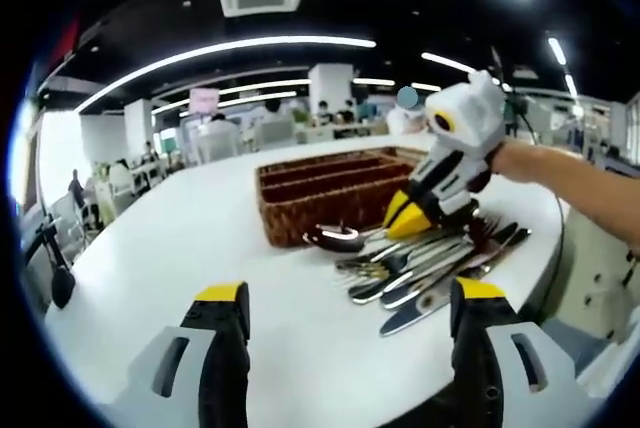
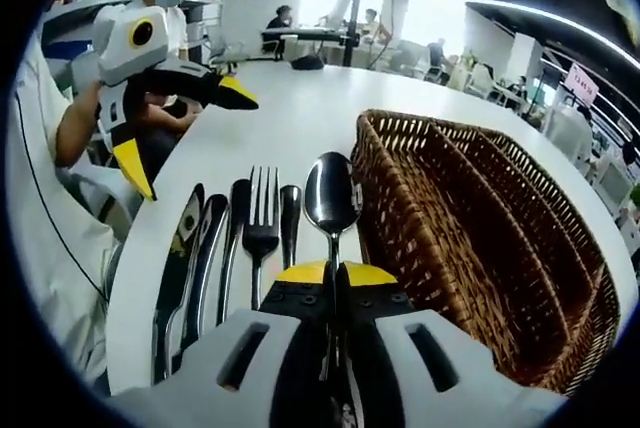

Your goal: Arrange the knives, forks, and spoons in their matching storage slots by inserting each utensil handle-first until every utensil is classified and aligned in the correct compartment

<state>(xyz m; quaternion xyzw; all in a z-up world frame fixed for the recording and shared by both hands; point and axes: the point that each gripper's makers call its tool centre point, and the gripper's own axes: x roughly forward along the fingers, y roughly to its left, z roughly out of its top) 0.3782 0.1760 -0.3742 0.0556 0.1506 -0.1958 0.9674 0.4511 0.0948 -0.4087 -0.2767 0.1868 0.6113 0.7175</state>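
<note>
Your right gripper is closed on the handle of a spoon, its bowl pointing away from you, just left of the wicker cutlery basket. The basket's long compartments look empty as far as they show, so I judge the sorting has barely begun. To the left of the held spoon, a fork and several knives lie side by side on the white table, waiting their turn. Your left gripper hovers open above the table, near the cutlery pile, holding nothing.
</note>
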